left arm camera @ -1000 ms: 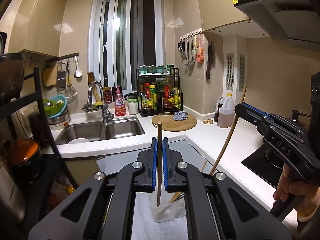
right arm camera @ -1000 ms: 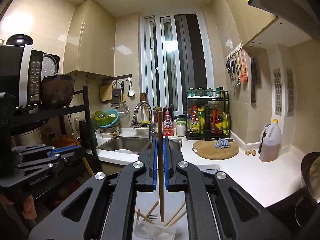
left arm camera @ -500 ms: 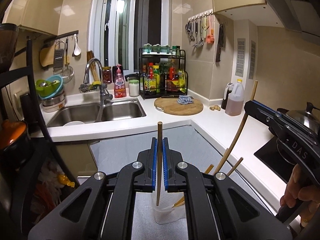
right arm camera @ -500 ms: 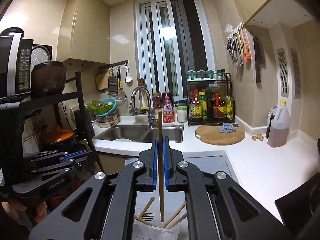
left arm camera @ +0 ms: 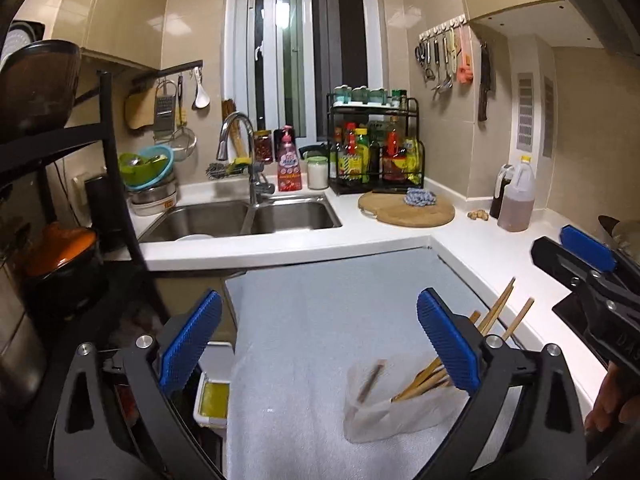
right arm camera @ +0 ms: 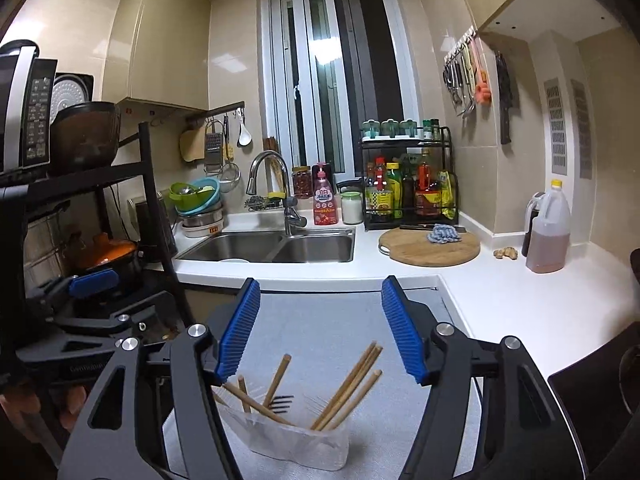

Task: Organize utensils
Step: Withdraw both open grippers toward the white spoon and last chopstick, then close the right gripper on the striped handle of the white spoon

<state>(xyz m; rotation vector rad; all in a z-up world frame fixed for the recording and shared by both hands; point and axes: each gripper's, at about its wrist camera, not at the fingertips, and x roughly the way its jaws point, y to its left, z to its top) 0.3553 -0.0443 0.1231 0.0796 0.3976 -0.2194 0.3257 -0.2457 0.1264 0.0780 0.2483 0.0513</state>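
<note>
left wrist view: the left gripper (left arm camera: 320, 344) has its jaws opening, blue pads spread wide with nothing between them, above a grey mat (left arm camera: 320, 320) on the counter. below and slightly right stands a translucent plastic cup (left arm camera: 392, 412) with wooden chopsticks (left arm camera: 424, 380) leaning out to the right; one blurred stick (left arm camera: 370, 378) sits at the cup's mouth, apparently dropping in. the right gripper (left arm camera: 584, 256) shows at the right edge, a hand (left arm camera: 612, 404) under it. right wrist view: the right gripper (right arm camera: 320, 332) also has its jaws opening, pads apart and clear of everything, directly over the same cup (right arm camera: 296, 444). chopsticks (right arm camera: 348, 388) fan out to both sides, and a dark fork (right arm camera: 280, 402) head peeks between them. the left gripper (right arm camera: 94, 282) sits at the left edge. the step looks like letting chopsticks go into the cup. to do it well, keep both tools steady over the mouth until the sticks settle against the rim, then lift straight up so a pad doesn't snag a leaning stick and tip the light cup.
</note>
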